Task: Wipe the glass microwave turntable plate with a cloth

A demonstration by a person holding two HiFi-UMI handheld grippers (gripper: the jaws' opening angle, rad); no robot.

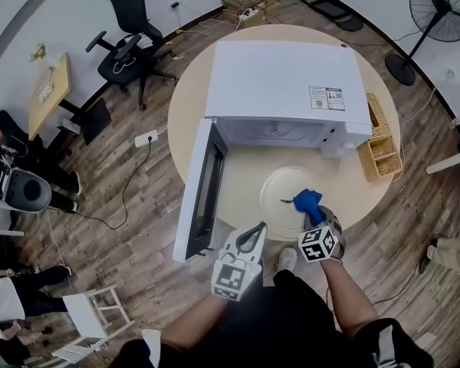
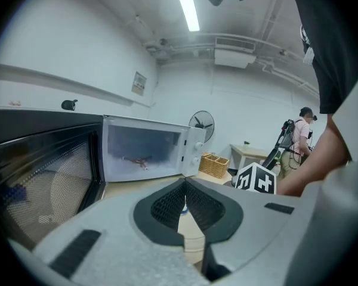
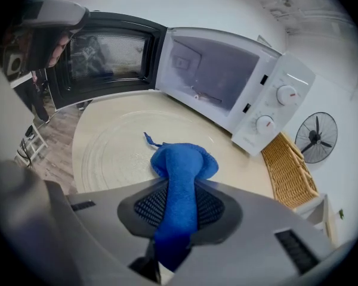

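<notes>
Sticker (image 1: 326,98) on microwave (image 1: 276,79): print apparently too small; unreadable.

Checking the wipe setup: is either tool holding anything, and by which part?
The right tool grips the blue cloth around its bunched middle, one end puffing out over the glass turntable plate. The left tool holds nothing.

Head view looks steeply down; both gripper views sit low, facing the microwave (image 1: 284,79) (shared by all).
</notes>
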